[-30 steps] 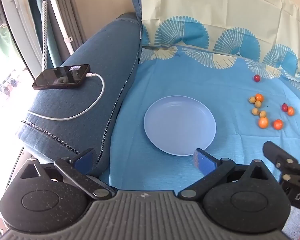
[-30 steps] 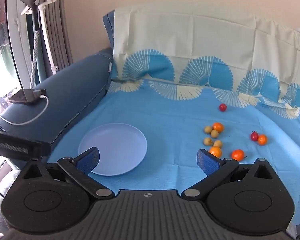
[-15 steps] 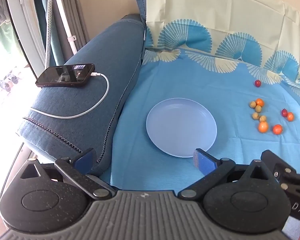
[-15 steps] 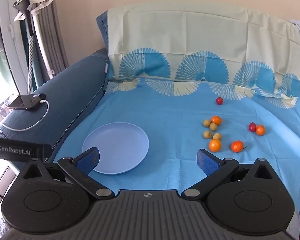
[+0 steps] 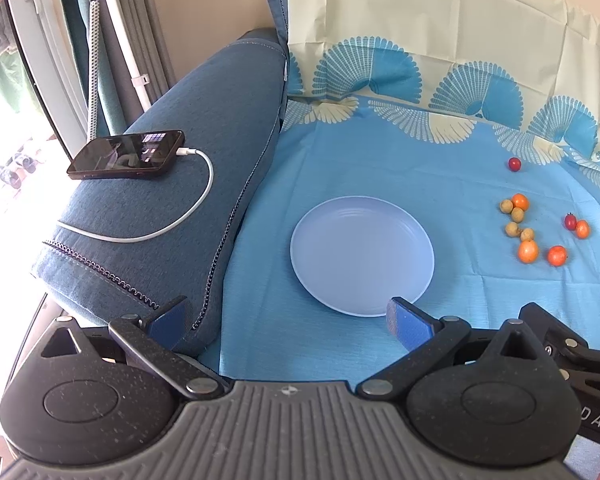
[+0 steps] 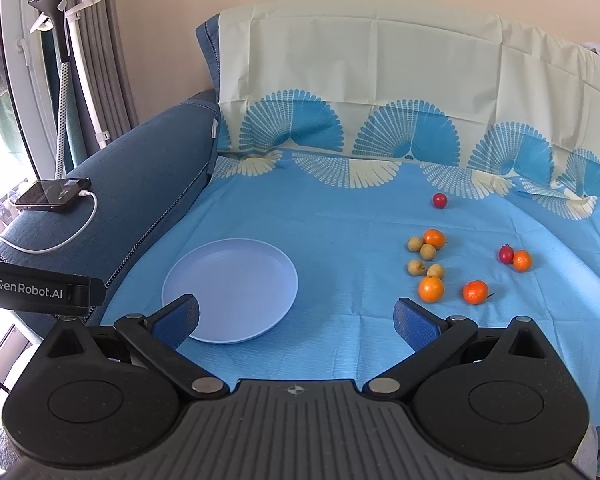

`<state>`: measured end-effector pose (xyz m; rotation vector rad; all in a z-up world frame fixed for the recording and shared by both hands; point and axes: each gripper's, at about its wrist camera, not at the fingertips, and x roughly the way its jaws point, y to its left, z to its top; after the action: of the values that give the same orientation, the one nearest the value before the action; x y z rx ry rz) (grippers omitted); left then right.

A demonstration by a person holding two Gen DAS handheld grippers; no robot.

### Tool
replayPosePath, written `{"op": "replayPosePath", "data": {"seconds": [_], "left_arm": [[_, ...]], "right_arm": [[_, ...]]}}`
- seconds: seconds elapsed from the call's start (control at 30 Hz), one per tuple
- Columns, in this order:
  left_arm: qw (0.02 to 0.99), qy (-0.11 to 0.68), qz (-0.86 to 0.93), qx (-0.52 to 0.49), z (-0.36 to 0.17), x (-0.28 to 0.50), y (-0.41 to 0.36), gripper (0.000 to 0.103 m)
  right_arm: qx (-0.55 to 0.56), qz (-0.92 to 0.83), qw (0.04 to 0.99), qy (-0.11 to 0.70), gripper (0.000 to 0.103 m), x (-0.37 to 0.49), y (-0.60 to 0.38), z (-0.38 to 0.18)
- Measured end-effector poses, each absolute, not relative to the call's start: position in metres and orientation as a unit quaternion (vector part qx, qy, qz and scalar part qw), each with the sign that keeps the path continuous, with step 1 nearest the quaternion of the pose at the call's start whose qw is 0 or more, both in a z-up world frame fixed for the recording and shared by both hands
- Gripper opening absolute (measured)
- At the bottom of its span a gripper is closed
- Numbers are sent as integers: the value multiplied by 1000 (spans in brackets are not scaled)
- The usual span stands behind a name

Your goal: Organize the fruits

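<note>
A: Change since a second ago? I moved both units a bit; the plate (image 6: pixel 236 280) sits more central in the left view, fruits untouched.

B: Hands?

A: Left hand-held gripper (image 5: pixel 288 320) spread wide, empty. Right hand-held gripper (image 6: pixel 296 320) also spread, empty, hovering over the sofa's front edge.

B: Fruit?

A: Oranges (image 6: pixel 431 289), small yellowish fruits (image 6: pixel 416 267) and red ones (image 6: pixel 439 200) lie scattered on the blue sheet (image 6: pixel 340 216) toward its right side, well apart from the plate. Phone (image 5: pixel 127 155) on the armrest (image 5: pixel 204 128), cable (image 5: pixel 172 224) plugged in.

Pale lavender plate (image 6: pixel 236 280) on a blue sheet (image 6: pixel 340 208) with cream fan motifs; orange, tan, red fruits (image 6: pixel 431 289).
</note>
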<state>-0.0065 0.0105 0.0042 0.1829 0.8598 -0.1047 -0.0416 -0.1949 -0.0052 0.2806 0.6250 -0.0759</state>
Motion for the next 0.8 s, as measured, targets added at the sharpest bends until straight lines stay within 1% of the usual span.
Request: {"op": "replayPosePath", "data": {"seconds": [0.8], "left_arm": [[894, 433, -39, 107, -15, 12, 4, 103]], "right_arm": [[125, -35, 938, 322, 103, -19, -185, -17]]}}
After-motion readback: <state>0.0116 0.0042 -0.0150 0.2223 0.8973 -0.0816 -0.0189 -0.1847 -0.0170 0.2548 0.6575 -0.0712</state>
